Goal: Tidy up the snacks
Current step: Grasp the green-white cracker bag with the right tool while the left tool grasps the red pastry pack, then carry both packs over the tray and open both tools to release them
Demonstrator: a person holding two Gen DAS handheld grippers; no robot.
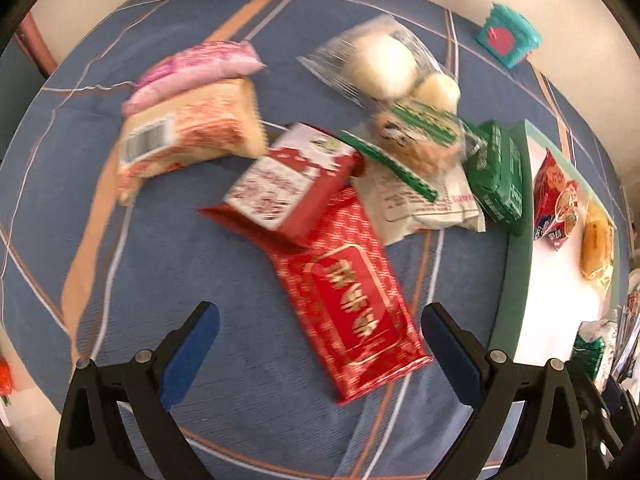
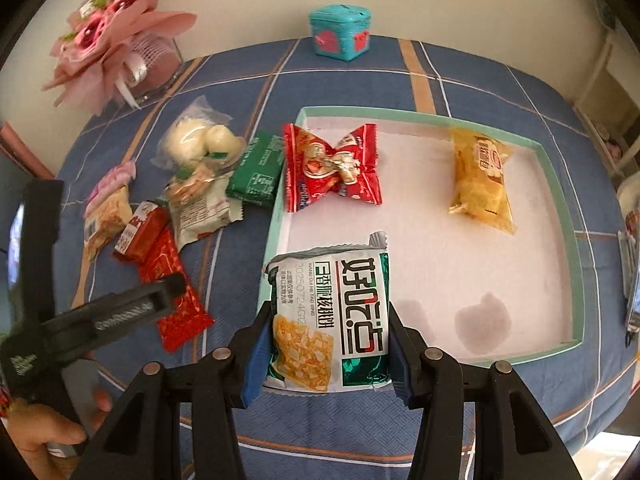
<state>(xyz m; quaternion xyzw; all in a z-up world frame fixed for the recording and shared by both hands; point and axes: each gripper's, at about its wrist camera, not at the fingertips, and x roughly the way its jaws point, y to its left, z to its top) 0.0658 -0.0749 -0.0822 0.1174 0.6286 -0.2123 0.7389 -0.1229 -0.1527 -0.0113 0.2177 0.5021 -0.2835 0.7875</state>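
Note:
My right gripper (image 2: 326, 320) is shut on a white and green biscuit packet (image 2: 332, 316), held over the near left corner of the shallow green-rimmed tray (image 2: 560, 184). A red candy packet (image 2: 332, 168) and a yellow snack packet (image 2: 480, 180) lie in the tray. My left gripper (image 1: 320, 316) is open and empty above a long red packet (image 1: 348, 300) on the blue plaid cloth; it shows from outside in the right wrist view (image 2: 172, 284). A pile of snacks lies beyond it: a small red box (image 1: 296, 184), an orange-white packet (image 1: 192, 136), a pink packet (image 1: 200, 68), a bag of white buns (image 1: 384, 68) and a green packet (image 1: 500, 172).
A teal box with red hearts (image 2: 340, 36) stands at the table's far edge. A pink flower bouquet in a clear holder (image 2: 116, 40) stands at the far left. The tray (image 1: 516, 240) lies right of the pile. More packets (image 1: 600, 344) sit at the far right.

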